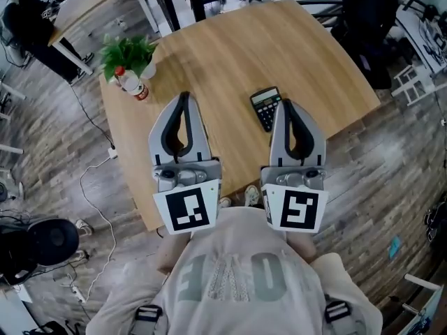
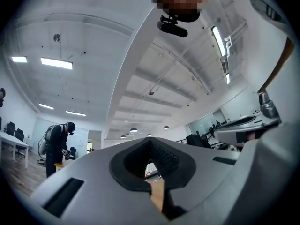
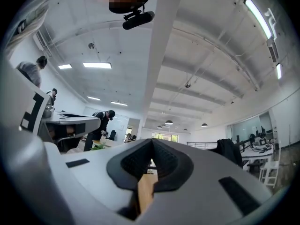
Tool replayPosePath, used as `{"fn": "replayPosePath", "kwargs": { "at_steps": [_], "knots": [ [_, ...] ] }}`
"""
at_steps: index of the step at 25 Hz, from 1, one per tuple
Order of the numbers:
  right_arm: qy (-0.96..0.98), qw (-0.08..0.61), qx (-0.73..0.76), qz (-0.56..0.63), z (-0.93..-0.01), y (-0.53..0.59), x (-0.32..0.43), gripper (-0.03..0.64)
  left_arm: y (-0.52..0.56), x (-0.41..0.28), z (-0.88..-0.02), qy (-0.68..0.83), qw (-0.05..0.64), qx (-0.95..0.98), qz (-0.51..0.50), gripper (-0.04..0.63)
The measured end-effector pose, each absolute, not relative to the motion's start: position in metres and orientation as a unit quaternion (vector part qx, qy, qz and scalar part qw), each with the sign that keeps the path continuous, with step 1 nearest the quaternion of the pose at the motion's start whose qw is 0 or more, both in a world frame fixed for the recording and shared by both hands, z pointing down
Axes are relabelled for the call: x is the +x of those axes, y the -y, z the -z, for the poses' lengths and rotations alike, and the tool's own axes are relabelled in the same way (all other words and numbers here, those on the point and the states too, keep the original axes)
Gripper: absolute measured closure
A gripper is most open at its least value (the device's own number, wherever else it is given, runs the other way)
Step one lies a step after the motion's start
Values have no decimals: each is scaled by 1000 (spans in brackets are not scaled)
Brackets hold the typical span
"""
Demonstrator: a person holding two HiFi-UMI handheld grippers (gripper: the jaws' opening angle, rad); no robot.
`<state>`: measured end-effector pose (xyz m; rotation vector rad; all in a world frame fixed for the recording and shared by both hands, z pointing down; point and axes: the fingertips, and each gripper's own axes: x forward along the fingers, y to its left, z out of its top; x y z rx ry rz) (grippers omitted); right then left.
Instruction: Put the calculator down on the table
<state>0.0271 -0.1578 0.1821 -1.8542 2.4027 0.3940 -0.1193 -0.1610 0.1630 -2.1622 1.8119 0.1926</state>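
A black calculator (image 1: 265,107) lies flat on the round wooden table (image 1: 230,54), near its front right edge. Both grippers are held up close to the person's chest, above the table's front edge. My left gripper (image 1: 185,98) has its jaws closed together with nothing between them, well to the left of the calculator. My right gripper (image 1: 286,103) is also shut and empty; in the head view its tip overlaps the calculator's right side. The left gripper view shows the left gripper (image 2: 150,139) against the ceiling, and the right gripper view shows the right gripper (image 3: 152,140) likewise; neither shows the calculator.
A potted green plant (image 1: 128,53) and a bottle with a red cap (image 1: 131,84) stand at the table's left edge. A black chair (image 1: 367,12) is at the far right. White cables (image 1: 94,187) lie on the floor at left. A person (image 2: 56,144) stands far off.
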Motion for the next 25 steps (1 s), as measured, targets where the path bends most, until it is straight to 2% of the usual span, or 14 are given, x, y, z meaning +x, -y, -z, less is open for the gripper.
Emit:
{"fn": "replayPosePath", "kwargs": {
  "at_steps": [25],
  "knots": [
    [-778,6,-615,-128,-196,154,34,598,157,-124,-165,-626,164,-759,-72,586]
  ]
}}
